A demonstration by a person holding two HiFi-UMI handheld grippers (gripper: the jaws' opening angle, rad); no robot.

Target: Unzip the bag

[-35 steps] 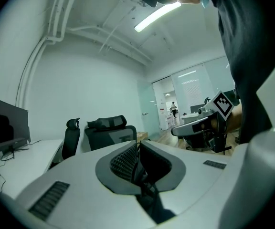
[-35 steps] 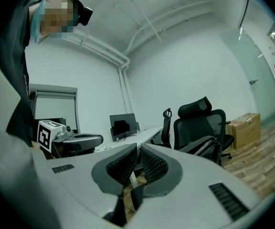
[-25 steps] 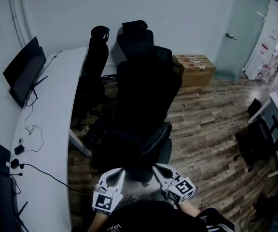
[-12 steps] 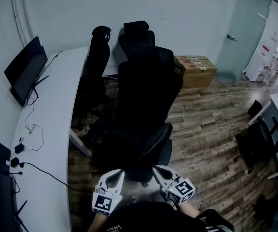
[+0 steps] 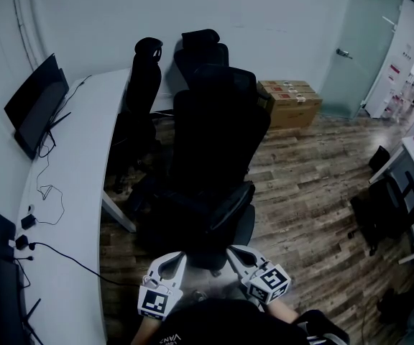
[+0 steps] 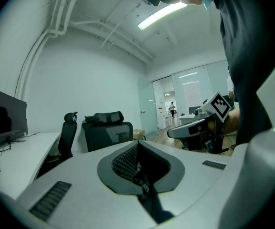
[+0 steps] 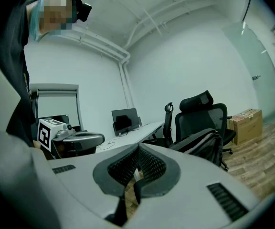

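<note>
The left gripper (image 5: pixel 169 266) and right gripper (image 5: pixel 244 259) had their fingers closed on nothing, well apart from the bag (image 7: pixel 200 145) resting on the chair (image 7: pixel 205 112); a good start probably meant approaching, opening, and finding the zip pull

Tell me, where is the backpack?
In the right gripper view, the black backpack sits right of centre on a black office chair, with the white desk to its left.
</note>
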